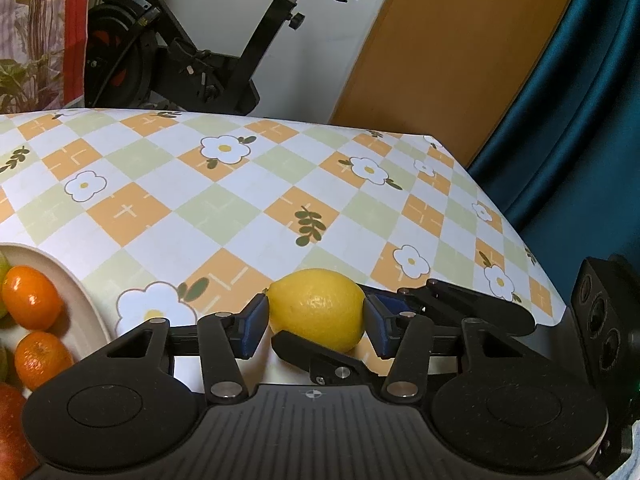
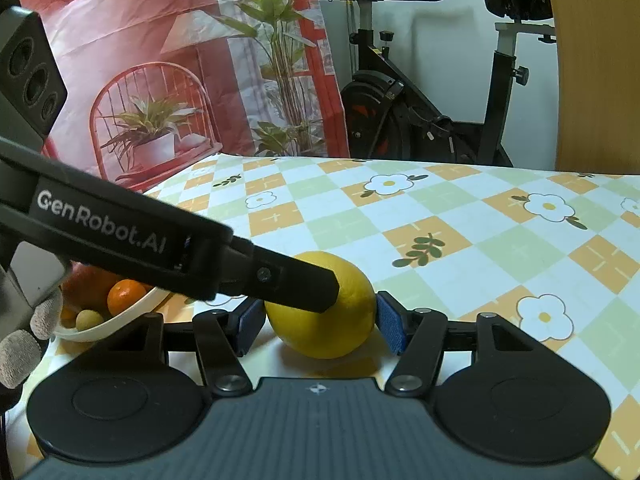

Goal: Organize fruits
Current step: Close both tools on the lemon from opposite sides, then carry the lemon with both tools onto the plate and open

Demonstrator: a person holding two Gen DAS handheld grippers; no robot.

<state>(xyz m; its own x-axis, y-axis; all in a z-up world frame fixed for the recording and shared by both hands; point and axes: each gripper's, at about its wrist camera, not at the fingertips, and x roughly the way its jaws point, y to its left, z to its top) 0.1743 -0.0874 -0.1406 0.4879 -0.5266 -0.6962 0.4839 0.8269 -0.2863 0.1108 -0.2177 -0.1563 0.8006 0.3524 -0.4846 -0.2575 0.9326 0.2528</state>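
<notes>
**Two grippers crowd a single lemon on the flowered table**

A yellow lemon (image 1: pixel 318 307) rests on the checked, flower-printed tablecloth (image 1: pixel 224 208), caught between both hand-held tools. Seen from the left wrist, the left gripper (image 1: pixel 316 314) stands partly closed, its blue pads (image 1: pixel 256 320) touching the fruit's two ends. The right gripper (image 2: pixel 320 316) is likewise part-way closed around the same lemon (image 2: pixel 344 320), one pad against its right side; whether the other pad makes contact cannot be told. A black finger of the left tool (image 2: pixel 280 282) slants across the right wrist's view and covers the lemon's upper left. Just left of the fruit sits a cream bowl (image 1: pixel 86 300) holding oranges (image 1: pixel 32 296) and other fruit at the frame's edge. A gloved hand (image 2: pixel 30 332) shows at the lower left of the right wrist's view. Behind the table stand an exercise bike (image 2: pixel 424 120), a printed backdrop of plants (image 2: pixel 160 80) and a dark teal curtain (image 1: pixel 580 120).
</notes>
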